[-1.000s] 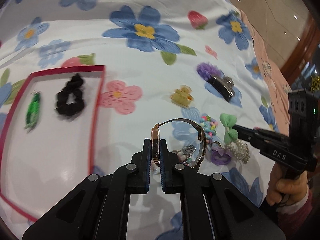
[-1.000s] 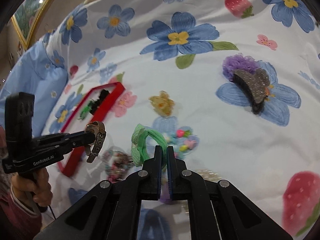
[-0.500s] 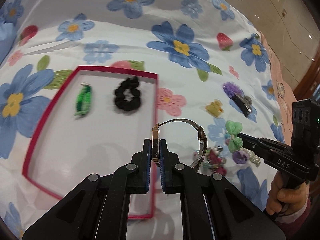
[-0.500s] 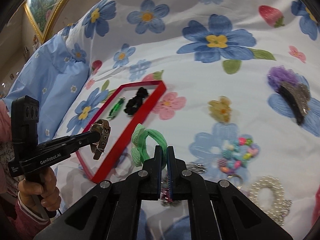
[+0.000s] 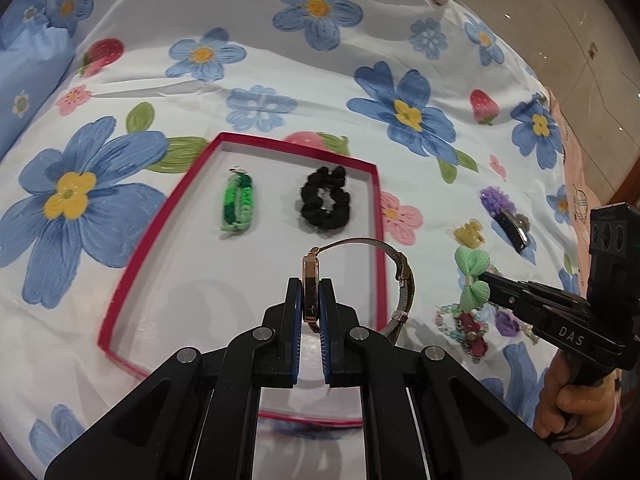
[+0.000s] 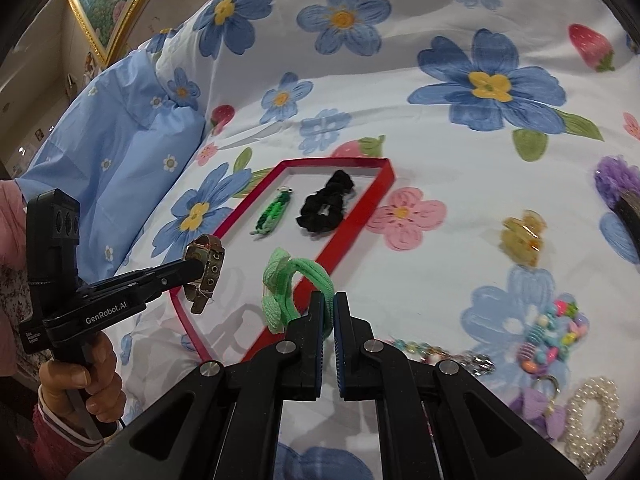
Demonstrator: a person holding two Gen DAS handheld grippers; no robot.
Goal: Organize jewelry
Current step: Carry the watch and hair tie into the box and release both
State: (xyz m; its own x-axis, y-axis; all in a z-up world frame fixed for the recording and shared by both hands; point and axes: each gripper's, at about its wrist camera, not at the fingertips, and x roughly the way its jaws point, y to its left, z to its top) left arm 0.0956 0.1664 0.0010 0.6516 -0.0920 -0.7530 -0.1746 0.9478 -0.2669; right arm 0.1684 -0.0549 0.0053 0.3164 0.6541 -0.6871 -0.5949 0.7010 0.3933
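A red-rimmed tray (image 5: 376, 216) (image 6: 360, 220) lies on the flowered bedsheet. In it lie a green woven bracelet (image 5: 238, 204) (image 6: 274, 216) and a black scrunchie (image 5: 326, 202) (image 6: 326, 202). My left gripper (image 5: 311, 284) (image 6: 198, 268) is shut on a rose-gold watch with a mesh band (image 5: 364, 246) (image 6: 206, 272), held above the tray's near right part. My right gripper (image 6: 328, 300) (image 5: 482, 280) is shut on a green bow hair tie (image 6: 292, 284) (image 5: 472, 276), just right of the tray.
Loose items lie right of the tray: a yellow claw clip (image 5: 468, 234) (image 6: 522, 236), a dark hair clip with purple fluff (image 5: 508, 220), bead bracelets (image 6: 552, 332), a pearl scrunchie (image 6: 592, 420), chains (image 5: 464, 328). A blue pillow (image 6: 120, 140) lies at the left.
Both grippers have moved left toward the tray with their items. The watch now hangs over the tray's inside; the green bow has come closer to the tray's right rim.
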